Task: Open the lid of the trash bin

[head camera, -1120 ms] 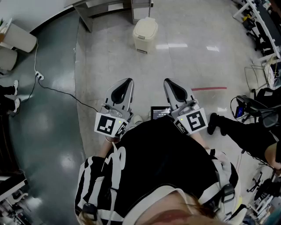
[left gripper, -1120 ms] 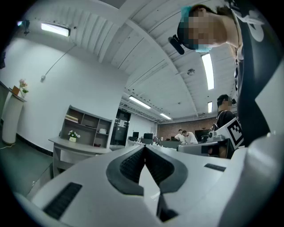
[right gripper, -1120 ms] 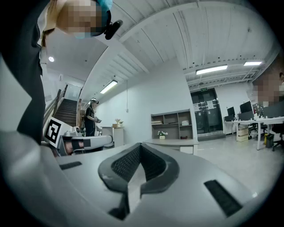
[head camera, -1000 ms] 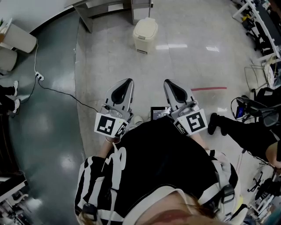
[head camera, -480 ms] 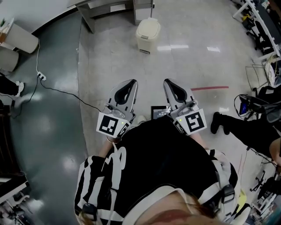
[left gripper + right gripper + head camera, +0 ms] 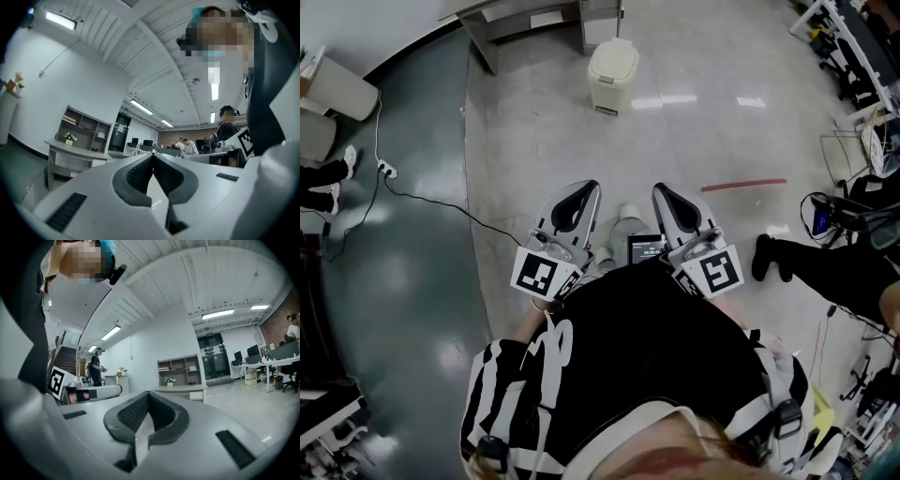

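1. Cream plastic, the trash bin (image 6: 608, 82) stands on the pale floor (image 6: 722, 131) at the far end of the head view. Its lid (image 6: 614, 54) is down, and a grey desk (image 6: 525, 17) is just behind it.
2. Both grippers are well apart from the bin, close to the person's body and pointing roughly toward it.
3. The left gripper (image 6: 584, 192) has its jaws pressed together with nothing between them.
4. The right gripper (image 6: 664, 194) is likewise closed and empty.
5. A small screen (image 6: 646, 248) sits between the grippers.
6. A red tape strip (image 6: 743, 185) lies to the right and a black cable (image 6: 422, 197) to the left.
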Motion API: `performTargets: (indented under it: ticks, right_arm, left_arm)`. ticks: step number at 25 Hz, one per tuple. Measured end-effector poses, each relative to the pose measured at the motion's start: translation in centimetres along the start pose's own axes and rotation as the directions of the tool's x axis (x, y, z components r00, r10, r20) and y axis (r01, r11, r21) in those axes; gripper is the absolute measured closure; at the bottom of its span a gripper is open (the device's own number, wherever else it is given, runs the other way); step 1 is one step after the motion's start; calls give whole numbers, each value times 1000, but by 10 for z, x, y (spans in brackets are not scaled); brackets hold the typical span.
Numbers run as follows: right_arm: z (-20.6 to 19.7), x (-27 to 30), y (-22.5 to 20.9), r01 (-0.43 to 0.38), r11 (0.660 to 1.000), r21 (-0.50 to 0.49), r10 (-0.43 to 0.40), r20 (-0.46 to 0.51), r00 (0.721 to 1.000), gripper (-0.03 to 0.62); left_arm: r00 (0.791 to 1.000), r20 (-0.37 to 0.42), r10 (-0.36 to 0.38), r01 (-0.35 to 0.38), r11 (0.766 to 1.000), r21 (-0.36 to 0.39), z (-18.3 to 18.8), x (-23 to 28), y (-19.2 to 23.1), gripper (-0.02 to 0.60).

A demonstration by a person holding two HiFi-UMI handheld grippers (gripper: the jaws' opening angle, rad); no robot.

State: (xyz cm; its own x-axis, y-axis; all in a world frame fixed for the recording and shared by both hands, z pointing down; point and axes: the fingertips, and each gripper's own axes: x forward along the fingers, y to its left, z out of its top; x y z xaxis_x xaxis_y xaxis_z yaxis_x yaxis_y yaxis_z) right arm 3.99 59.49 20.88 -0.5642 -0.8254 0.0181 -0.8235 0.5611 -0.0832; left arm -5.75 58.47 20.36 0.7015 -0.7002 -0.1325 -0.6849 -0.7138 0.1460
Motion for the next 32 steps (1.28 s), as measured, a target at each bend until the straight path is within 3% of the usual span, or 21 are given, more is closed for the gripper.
performTargets:
  ticks: [7, 22, 32]
  right_arm:
    - [10, -1, -8, 7, 1000, -17, -7, 33, 999, 589]
    - [16, 44, -65, -5, 1000, -16, 6, 45, 999, 589]
    - [22, 110, -108, -26, 1000, -9, 26, 40, 999, 589]
  left_arm:
    - [999, 34, -15, 14, 1000, 25, 8, 7, -4, 577]
    - [1000, 10, -19, 18, 998, 63, 3, 72, 28, 577]
    - [1000, 8, 12, -13, 998, 62, 3, 124, 85, 577]
